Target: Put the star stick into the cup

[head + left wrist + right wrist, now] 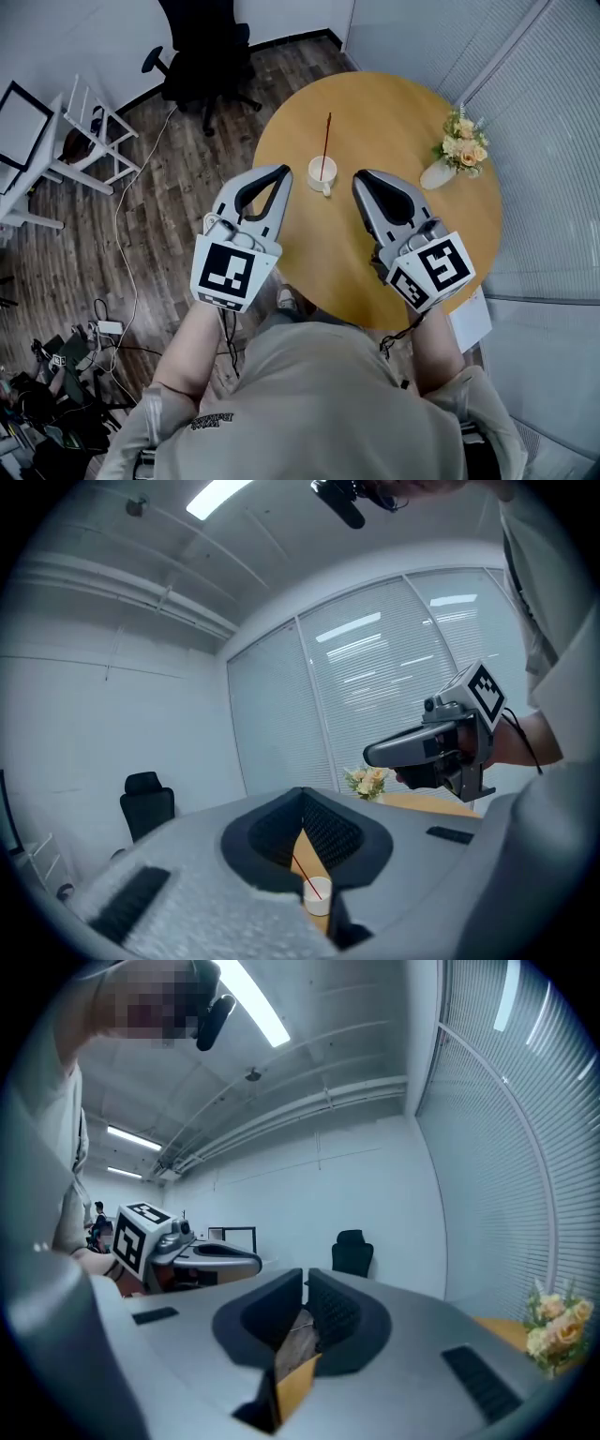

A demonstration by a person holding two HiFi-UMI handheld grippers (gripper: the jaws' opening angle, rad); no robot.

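Two tools, the left tool point(281, 174) just left of the one white cup point(322, 173) and the right tool point(362, 179) just right of it, are both pressed together on nothing, while one thin red star stick point(326, 137) stands in the cup on the round surface point(394, 112), its star too small to make out, and one bunch of flowers point(461, 141) sits well right of the cup.

The thin red stick point(325, 141) is hiding its lower end inside the small white cup point(322, 172), and its star is showing too small to make out. The person's beige-shirted torso point(319, 403) is covering the round wooden table's point(394, 112) near edge. The left gripper's point(303, 803) grey body is masking most of the cup in its own view. The head view's top edge is cutting off the black office chair point(202, 47).
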